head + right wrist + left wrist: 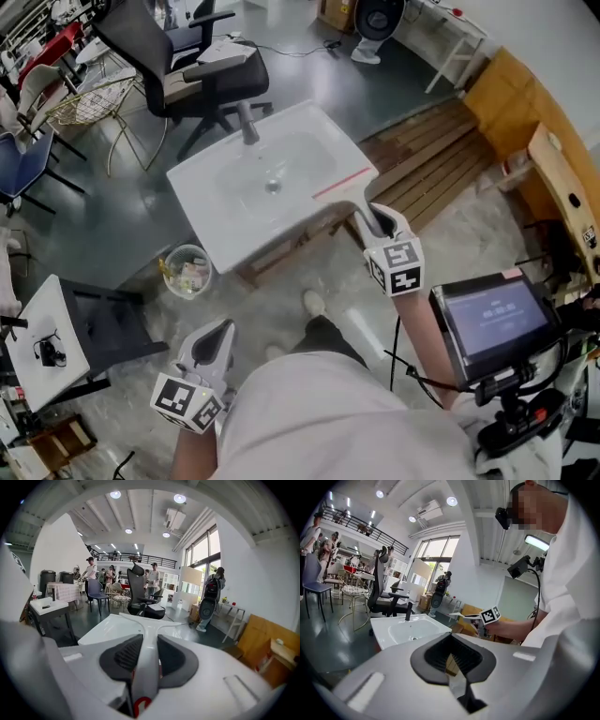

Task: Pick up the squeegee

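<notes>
The squeegee is a white T-shaped tool with a red blade strip, held in the air over the sink's near right corner. My right gripper is shut on its handle. In the right gripper view the handle runs between the dark pads, and the blade spreads out ahead over the sink. The left gripper view shows the squeegee out to the right. My left gripper hangs low at the left, short of the sink. Its fingertips meet with nothing between them.
A black office chair stands behind the sink, with a wire chair to its left. A small bin sits on the floor by the sink's near left. There are wooden slats at right, a screen on a stand and a white side table.
</notes>
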A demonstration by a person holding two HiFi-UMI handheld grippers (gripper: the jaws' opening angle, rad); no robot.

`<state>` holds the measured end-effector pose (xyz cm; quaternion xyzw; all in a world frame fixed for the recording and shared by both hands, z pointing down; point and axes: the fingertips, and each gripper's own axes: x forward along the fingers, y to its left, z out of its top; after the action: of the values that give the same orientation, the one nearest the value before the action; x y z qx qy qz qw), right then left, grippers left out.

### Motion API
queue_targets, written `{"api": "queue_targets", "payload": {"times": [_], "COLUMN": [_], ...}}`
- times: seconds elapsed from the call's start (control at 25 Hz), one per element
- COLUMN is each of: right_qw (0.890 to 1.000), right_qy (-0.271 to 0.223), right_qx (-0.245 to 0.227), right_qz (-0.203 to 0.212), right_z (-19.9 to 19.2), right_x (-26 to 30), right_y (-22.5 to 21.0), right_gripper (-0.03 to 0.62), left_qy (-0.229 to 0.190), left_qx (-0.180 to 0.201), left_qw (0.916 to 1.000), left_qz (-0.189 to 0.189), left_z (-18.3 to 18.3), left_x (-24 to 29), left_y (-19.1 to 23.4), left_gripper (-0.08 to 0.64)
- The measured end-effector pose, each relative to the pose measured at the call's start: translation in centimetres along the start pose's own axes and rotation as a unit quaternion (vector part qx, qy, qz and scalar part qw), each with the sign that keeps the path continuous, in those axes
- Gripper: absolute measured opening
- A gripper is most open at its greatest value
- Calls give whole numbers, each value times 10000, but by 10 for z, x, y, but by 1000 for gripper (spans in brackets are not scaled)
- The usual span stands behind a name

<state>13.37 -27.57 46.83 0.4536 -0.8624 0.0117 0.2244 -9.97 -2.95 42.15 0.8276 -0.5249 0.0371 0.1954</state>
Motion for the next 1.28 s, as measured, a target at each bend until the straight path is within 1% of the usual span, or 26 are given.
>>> {"api": "queue_targets", "payload": {"times": [0.28, 0.48, 1.0, 1.28], "right_qw": [9999, 9998, 9985, 9977], "right_qy": [35, 37, -49, -103], "right_qx": [123, 104, 39, 10], "right_qz": [95, 193, 542, 664], "right_z": [-1, 0, 10, 15], "right_x": [-16, -27, -27, -29], "right_y": [14, 28, 55, 64], "right_gripper": [101, 101, 101, 101], "left_qy": [78, 94, 147, 153], "left_qx": [-52, -49, -51, -45], "left_qw": [9999, 9999, 9999, 9998], "left_qz": [-70, -104, -77, -95], "left_z": [-7, -8, -13, -18], "left_x": [4, 6, 7, 5], "left_y": [3, 4, 7, 5], "left_gripper": [8, 8, 8, 8]}}
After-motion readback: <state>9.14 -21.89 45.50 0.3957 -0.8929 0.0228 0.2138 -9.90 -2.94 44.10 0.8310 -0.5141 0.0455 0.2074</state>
